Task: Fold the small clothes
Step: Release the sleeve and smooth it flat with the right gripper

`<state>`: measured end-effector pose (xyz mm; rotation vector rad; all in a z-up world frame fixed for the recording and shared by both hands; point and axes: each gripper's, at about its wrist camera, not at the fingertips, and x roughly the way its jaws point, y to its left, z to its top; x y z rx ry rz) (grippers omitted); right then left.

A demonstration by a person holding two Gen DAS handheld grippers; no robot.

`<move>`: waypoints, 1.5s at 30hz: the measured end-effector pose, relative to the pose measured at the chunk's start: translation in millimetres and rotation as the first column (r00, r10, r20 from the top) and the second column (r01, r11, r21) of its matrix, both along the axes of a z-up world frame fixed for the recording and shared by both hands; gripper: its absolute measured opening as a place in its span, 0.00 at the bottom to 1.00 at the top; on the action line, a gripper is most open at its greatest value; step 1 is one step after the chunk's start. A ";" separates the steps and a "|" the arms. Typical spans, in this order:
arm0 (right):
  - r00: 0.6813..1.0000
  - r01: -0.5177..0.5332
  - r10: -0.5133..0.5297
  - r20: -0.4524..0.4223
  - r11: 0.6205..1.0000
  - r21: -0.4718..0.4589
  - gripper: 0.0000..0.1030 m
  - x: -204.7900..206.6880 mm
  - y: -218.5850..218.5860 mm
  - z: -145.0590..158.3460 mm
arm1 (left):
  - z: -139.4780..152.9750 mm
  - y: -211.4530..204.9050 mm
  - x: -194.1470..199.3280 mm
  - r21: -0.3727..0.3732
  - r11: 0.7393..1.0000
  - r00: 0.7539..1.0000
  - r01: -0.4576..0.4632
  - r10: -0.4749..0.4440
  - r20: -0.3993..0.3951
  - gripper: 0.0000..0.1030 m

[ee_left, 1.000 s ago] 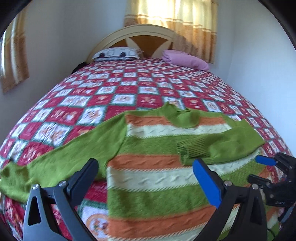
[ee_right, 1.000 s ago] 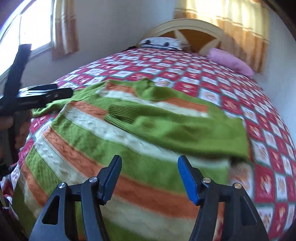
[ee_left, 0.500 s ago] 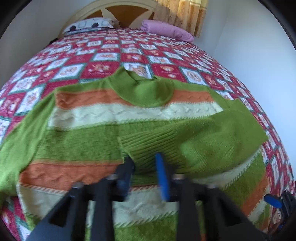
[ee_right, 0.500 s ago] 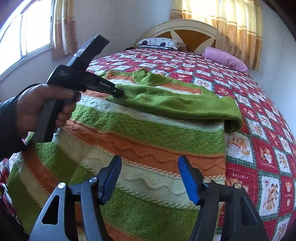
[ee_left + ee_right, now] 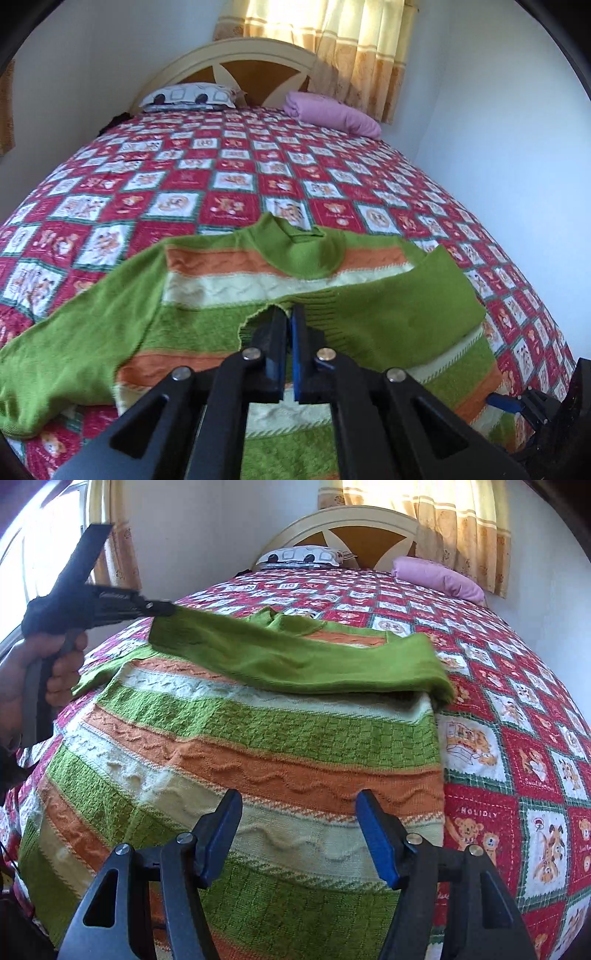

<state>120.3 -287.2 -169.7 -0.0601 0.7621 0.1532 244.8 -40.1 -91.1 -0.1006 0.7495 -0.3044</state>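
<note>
Sweater [image 5: 258, 738], striped green, orange and cream knit, lies flat on the bed [image 5: 517, 709] at the foot end, neck toward the headboard [image 5: 354, 535]. One green sleeve [image 5: 295, 661] is folded across the sweater's chest; the other sleeve [image 5: 66, 354] trails off the sweater's far side onto the quilt. The left gripper [image 5: 290, 317] has just been closing and its fingers are now pinched tight on the ribbed cuff [image 5: 314, 306] of the folded sleeve, lifted slightly above the sweater's body. The right gripper [image 5: 295, 834] hovers over the sweater's lower stripes, fingers wide with nothing between them. Soft, light and floppy, the knit will likely sag and stretch; cuffs, hem corners and shoulder seams look like the firmest places to take hold.
</note>
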 end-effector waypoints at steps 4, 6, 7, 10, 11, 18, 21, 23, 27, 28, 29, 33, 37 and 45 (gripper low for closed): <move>0.997 0.083 -0.083 0.008 0.995 -0.050 0.63 11.5 -14.5 15.7 | -15.2 15.0 7.0 -0.002 1.000 0.999 -0.027 0.027 -0.039 0.02; 0.989 0.149 -0.151 -0.007 0.982 -0.118 0.63 27.6 -26.7 22.1 | -21.9 19.2 9.0 -0.005 0.999 0.997 -0.044 0.043 -0.062 0.02; 0.979 0.202 -0.206 -0.004 0.966 -0.160 0.63 40.6 -37.6 26.9 | -27.0 20.8 10.7 -0.003 0.999 0.996 -0.051 0.050 -0.071 0.02; 0.951 0.304 -0.308 0.000 0.940 -0.156 0.63 69.8 -65.4 34.0 | -33.8 26.9 11.2 -0.024 0.997 0.993 -0.075 0.073 -0.089 0.02; 0.947 0.315 -0.320 -0.006 0.936 -0.156 0.63 80.3 -70.6 32.6 | -34.5 28.7 10.3 -0.028 0.997 0.993 -0.078 0.075 -0.090 0.02; 0.910 0.404 -0.412 -0.042 0.906 -0.125 0.66 121.7 -101.8 6.1 | -44.3 33.9 13.8 -0.037 0.994 0.989 -0.098 0.093 -0.111 0.02; 0.889 0.453 -0.455 -0.060 0.891 -0.044 0.66 111.0 -115.5 3.6 | -47.1 38.4 15.7 -0.036 0.994 0.988 -0.106 0.102 -0.116 0.02; 0.878 0.475 -0.476 -0.053 0.879 -0.031 0.66 102.7 -115.7 3.0 | -51.6 42.5 16.1 -0.030 0.993 0.986 -0.116 0.111 -0.122 0.02; 0.855 0.514 -0.515 -0.065 0.857 -0.037 0.66 92.5 -123.3 2.7 | -69.7 53.0 19.0 -0.019 0.991 0.978 -0.135 0.130 -0.161 0.02; 0.850 0.522 -0.524 -0.054 0.851 -0.049 0.66 88.0 -123.6 5.9 | -75.2 55.7 19.0 -0.024 0.989 0.975 -0.143 0.137 -0.177 0.02; 0.852 0.521 -0.523 -0.042 0.853 -0.039 0.66 83.0 -124.3 10.1 | -75.8 57.1 17.3 -0.037 0.988 0.974 -0.147 0.138 -0.181 0.02; 0.886 0.459 -0.459 0.061 0.888 0.015 0.67 65.2 -114.3 37.9 | -59.6 55.1 4.5 -0.080 0.987 0.983 -0.141 0.130 -0.126 0.07; 0.924 0.371 -0.373 0.086 0.928 0.048 0.67 72.8 -91.4 49.0 | -53.0 43.1 6.8 -0.091 0.989 0.988 -0.114 0.103 -0.117 0.51; 0.966 0.239 -0.243 0.086 0.970 0.054 0.67 91.6 -57.4 52.7 | -70.4 23.0 17.2 -0.053 0.997 0.985 -0.048 0.038 -0.170 0.07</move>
